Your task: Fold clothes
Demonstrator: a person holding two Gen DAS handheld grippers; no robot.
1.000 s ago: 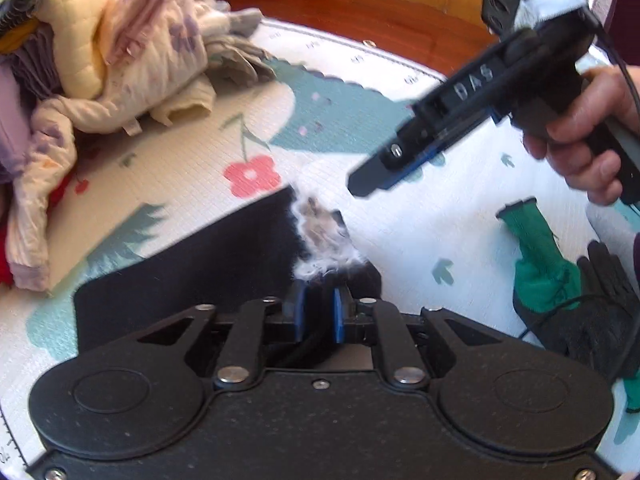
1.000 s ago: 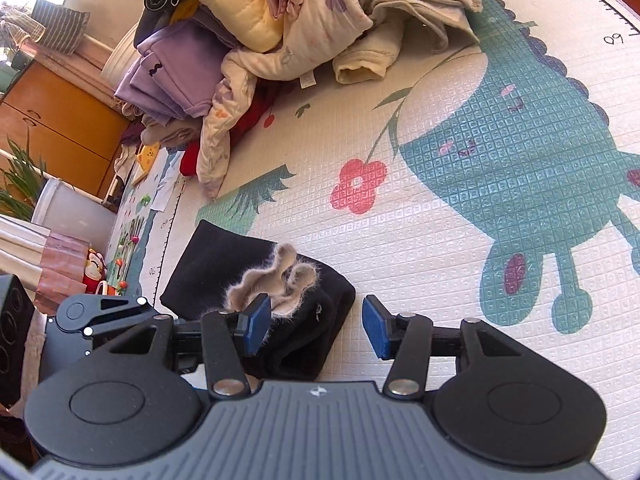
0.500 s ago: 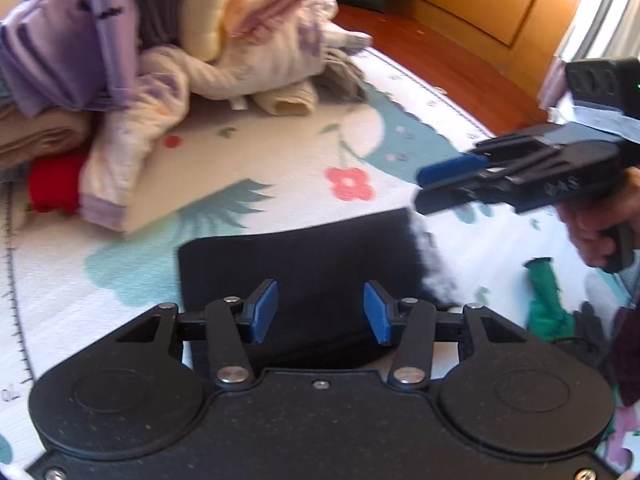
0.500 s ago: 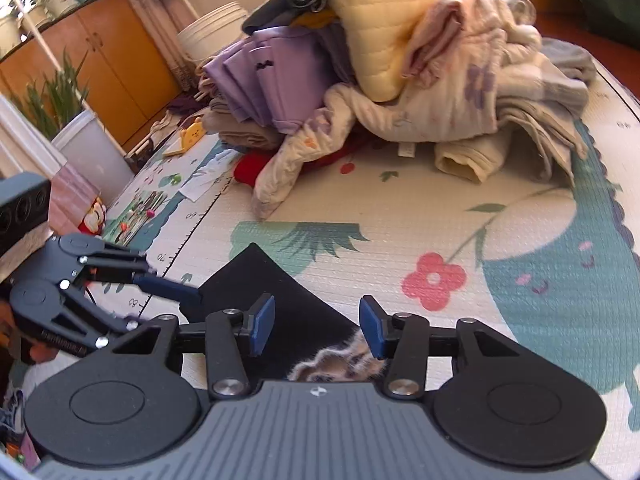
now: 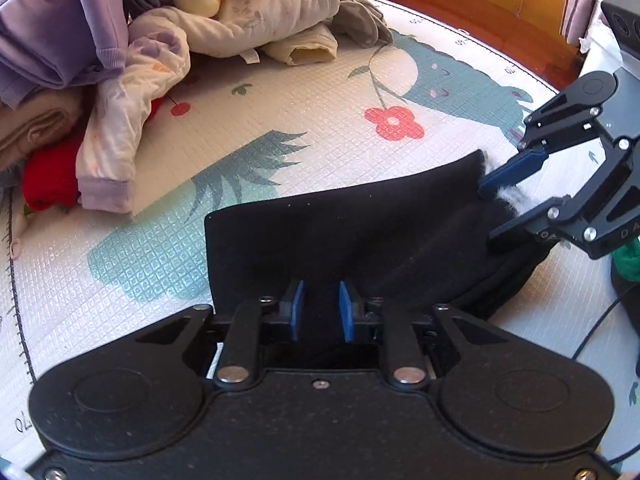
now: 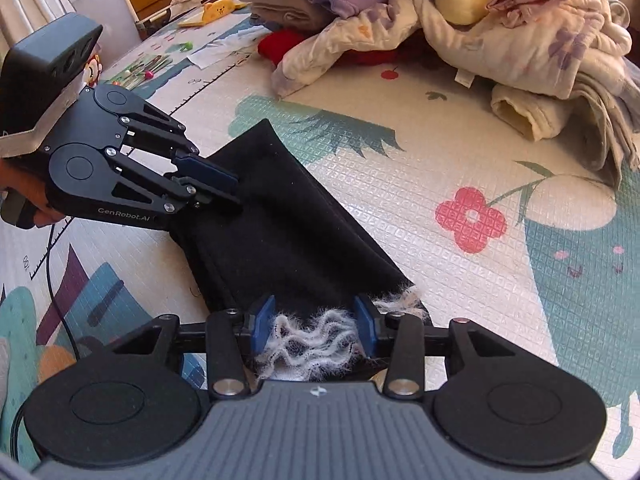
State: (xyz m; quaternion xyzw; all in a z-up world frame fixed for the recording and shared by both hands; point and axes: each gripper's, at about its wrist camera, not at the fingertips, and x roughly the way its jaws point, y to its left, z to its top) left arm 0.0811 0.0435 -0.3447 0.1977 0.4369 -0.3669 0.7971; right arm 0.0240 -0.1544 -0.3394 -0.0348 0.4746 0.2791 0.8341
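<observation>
Left wrist view: early in the job, by the look of it, with one black garment (image 5: 352, 236) stretched across the play mat (image 5: 256, 120) and a big unfolded heap of clothes (image 5: 132, 32) waiting behind it, so nearly everything left to do. Left gripper (image 5: 319, 309) down at the near edge of the black garment, jaws narrow and just closing, cloth lying between the blue pads though real pinch not certain from here. Right gripper (image 5: 496, 210) at the far end, over the white fuzzy trim (image 5: 516, 196), jaws part open around it. Right wrist view: same black garment (image 6: 296, 224) running diagonally from near the left gripper (image 6: 232, 188), which seems to nip its far corner with jaws almost together, down to the right gripper (image 6: 315, 326). Jaws there moderately apart and just narrowing, white fuzzy trim (image 6: 312, 336) bunched between the pads, apparently touching both; firm hold hard to confirm. Clothes pile (image 6: 460, 24) untouched beyond.
</observation>
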